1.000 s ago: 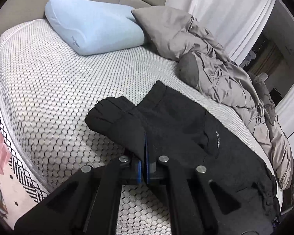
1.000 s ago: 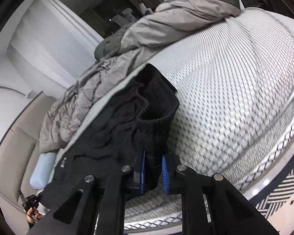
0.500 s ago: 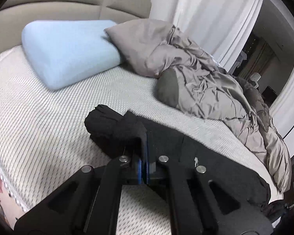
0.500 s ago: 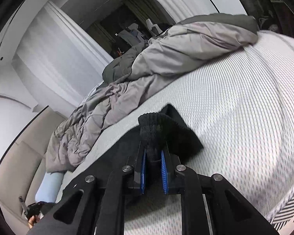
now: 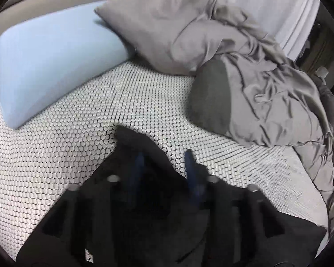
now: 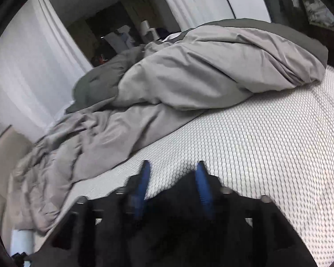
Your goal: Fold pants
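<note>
The black pants (image 5: 142, 143) lie on the white honeycomb mattress (image 5: 78, 138). In the left wrist view a hump of the cloth rises between the blurred blue pads (image 5: 140, 163). My left gripper (image 5: 164, 162) is opening and its pads stand apart from the cloth. My right gripper (image 6: 172, 173) is opening too. Its blue pads (image 6: 143, 179) are spread wide, with the pants' edge (image 6: 174, 191) low between them and bare mattress (image 6: 267, 155) past the tips. Neither gripper presses on the cloth. Most of the pants is hidden under the gripper bodies.
A light blue pillow (image 5: 51, 66) and a grey pillow (image 5: 158, 22) lie at the head of the bed. A rumpled grey duvet (image 5: 278, 102) runs along the far side, also the duvet (image 6: 200, 71) in the right view. White curtains (image 6: 29, 66) hang behind.
Both grippers, shut on the pants' edges before, carried the cloth across the bed toward the pillows and duvet. Their jaws have now parted and let go of it.
</note>
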Tool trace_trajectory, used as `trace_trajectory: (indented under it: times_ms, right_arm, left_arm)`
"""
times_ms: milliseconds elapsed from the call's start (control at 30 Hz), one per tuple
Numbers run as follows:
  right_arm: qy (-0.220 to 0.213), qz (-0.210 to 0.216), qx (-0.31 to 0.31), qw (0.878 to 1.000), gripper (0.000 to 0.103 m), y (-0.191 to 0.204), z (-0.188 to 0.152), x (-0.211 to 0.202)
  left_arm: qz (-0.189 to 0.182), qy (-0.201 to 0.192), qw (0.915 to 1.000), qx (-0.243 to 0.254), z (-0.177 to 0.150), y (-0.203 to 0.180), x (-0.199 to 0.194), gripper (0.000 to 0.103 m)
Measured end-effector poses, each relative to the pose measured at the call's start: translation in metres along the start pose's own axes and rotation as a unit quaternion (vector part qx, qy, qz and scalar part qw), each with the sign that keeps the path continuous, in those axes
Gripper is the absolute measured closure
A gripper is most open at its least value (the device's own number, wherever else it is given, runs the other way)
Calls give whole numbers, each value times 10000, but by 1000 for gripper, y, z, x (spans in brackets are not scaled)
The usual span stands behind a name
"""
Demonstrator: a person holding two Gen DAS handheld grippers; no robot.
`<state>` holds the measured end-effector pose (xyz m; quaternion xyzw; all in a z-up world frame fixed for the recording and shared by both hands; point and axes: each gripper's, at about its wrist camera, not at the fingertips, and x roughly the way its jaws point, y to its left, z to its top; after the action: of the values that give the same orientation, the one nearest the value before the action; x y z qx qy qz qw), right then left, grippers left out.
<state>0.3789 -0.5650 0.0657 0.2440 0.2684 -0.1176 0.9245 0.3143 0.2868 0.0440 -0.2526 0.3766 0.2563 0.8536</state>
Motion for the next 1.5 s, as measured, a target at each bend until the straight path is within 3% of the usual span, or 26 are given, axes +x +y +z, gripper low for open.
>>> trace_trajectory:
  times_ms: [67,100,133,233,400,533,600,733,867,933,967,1000,1133,1233,1300,1367,1500]
  right_arm:
    - [12,201,-51,9998,53,2,-6,-5]
    - [32,298,-214,9993,44,4,-12,-10]
    - [69,384,-334,9987,34,3,-18,-16]
    - [128,635,-462,9968,31,0,-38,-34]
    - [426,967,-429,9935,29,-3,-70,-64]
    - [518,1346,-472,9884,24,-1,-101,-87]
    - [635,1508,-490,9853,24,-1,-116,-91]
    - [780,1561,-712,9821,24,-3,-137,-93]
    - [778,1519,-625,9834,24,-8,-138,-89]
    - [769,1529,-496,9840,24,-10,-135,-85]
    - [773,1512,-472,9843,24,-9,-133,-84]
    - [782,1510,-482,9843,24,-9,-132,-82]
    - [741,1427,-612,9851,24,-6,-131,-83]
    - [711,1359,-669,9859,24,-8,-131,-87]
    - [703,1298,-688,9867,24,-9,-131,-87]
    - [707,1305,-649,9868,24,-11,-130,-87]
    - [687,1316,-553,9874,24,-15,-129,-90]
  left_arm:
    - [90,-97,9999,36,-4,5,-2,43]
    - [59,-138,9999,83,-7,8,-5,40]
    - [-2,-184,9998,126,-12,12,-9,40]
    - [-177,-171,9995,191,-27,27,-25,40]
    - [-768,-306,9961,-311,-67,72,-67,40]
    - [-1213,31,9896,-768,-105,94,-72,56]
    - [-1361,154,9877,-758,-118,93,-61,66]
    - [-1552,246,9843,-799,-128,88,-43,68]
    - [-1459,333,9836,-1005,-121,82,-13,68]
    - [-1533,427,9809,-1120,-122,81,-2,84]
    - [-1516,449,9815,-1077,-121,80,1,97]
    - [-1513,427,9821,-1034,-121,81,1,102]
    - [-1621,35,9819,-977,-118,94,-26,103]
    - [-1452,-77,9871,-663,-124,100,-41,103]
    - [-1281,51,9898,-622,-129,108,-35,103]
    - [-1268,293,9870,-943,-135,124,-25,103]
    - [-1164,279,9851,-1237,-139,143,-32,101]
